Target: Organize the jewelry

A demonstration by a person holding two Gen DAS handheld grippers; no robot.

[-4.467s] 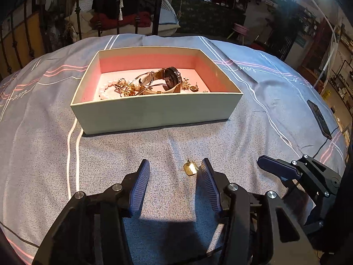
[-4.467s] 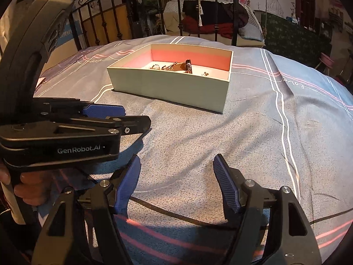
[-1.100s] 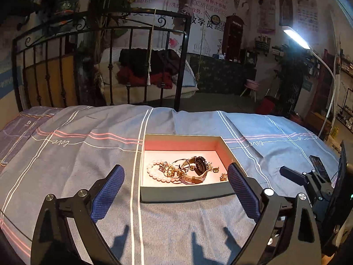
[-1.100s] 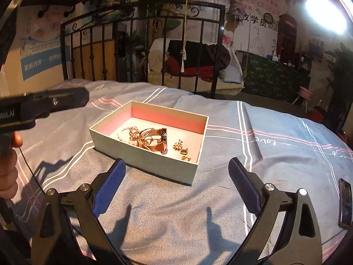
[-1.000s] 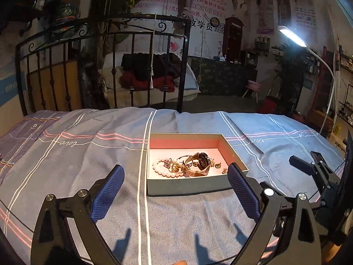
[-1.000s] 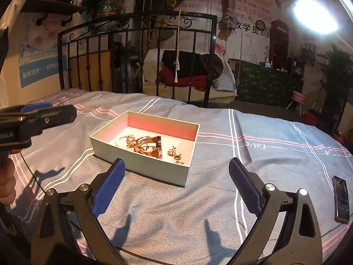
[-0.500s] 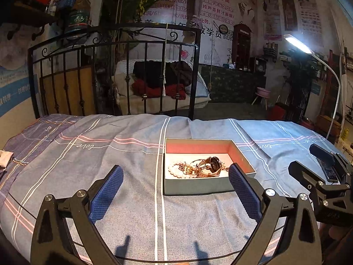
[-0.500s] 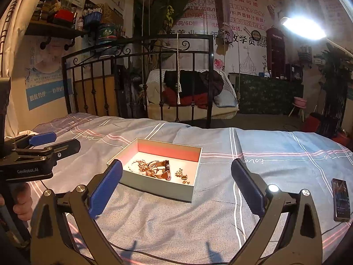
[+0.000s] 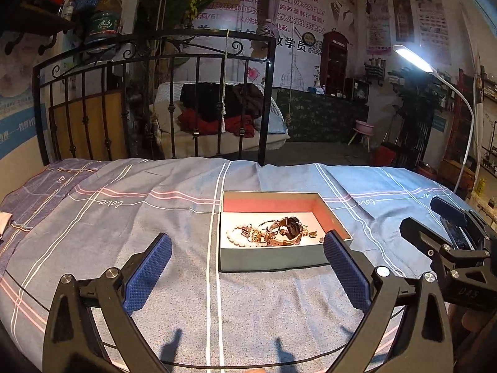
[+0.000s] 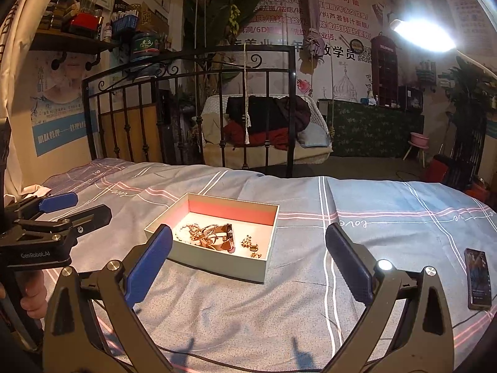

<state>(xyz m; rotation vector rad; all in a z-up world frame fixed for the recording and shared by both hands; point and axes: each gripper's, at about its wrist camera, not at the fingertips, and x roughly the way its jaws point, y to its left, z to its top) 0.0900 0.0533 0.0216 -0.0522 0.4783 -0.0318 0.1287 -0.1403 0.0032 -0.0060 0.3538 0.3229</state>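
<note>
The box (image 9: 273,259) sits on the bed (image 9: 93,227), on a blue-grey cover with white and pink stripes. It is a shallow open rectangle, pale green outside, pink on the inner walls, pale on the floor. In the left wrist view it lies at about 12 o'clock from the left gripper (image 9: 247,269), its long axis running from 9 to 3 o'clock, one long wall facing the camera. In the right wrist view the same box (image 10: 217,262) lies at about 11 o'clock from the right gripper (image 10: 248,259), turned so that its long axis runs roughly from 10 to 4 o'clock and its near right corner points toward the camera.

The jewelry (image 9: 267,233) lies heaped on the box floor: a string of pale beads (image 9: 237,236) at the 9 o'clock end, gold chains in the middle, a watch (image 9: 292,227) with a dark round face toward 3 o'clock, and a few small gold pieces (image 10: 251,244) lying apart from the heap at the 3 o'clock end.

Both grippers hang above the cover, well short of the box, each with its blue-padded fingers spread wide and nothing between them. A dark phone (image 10: 478,278) lies on the cover at 3 o'clock of the right gripper, its long axis pointing away from the camera. A black iron bed frame (image 9: 155,93) stands beyond the cover.
</note>
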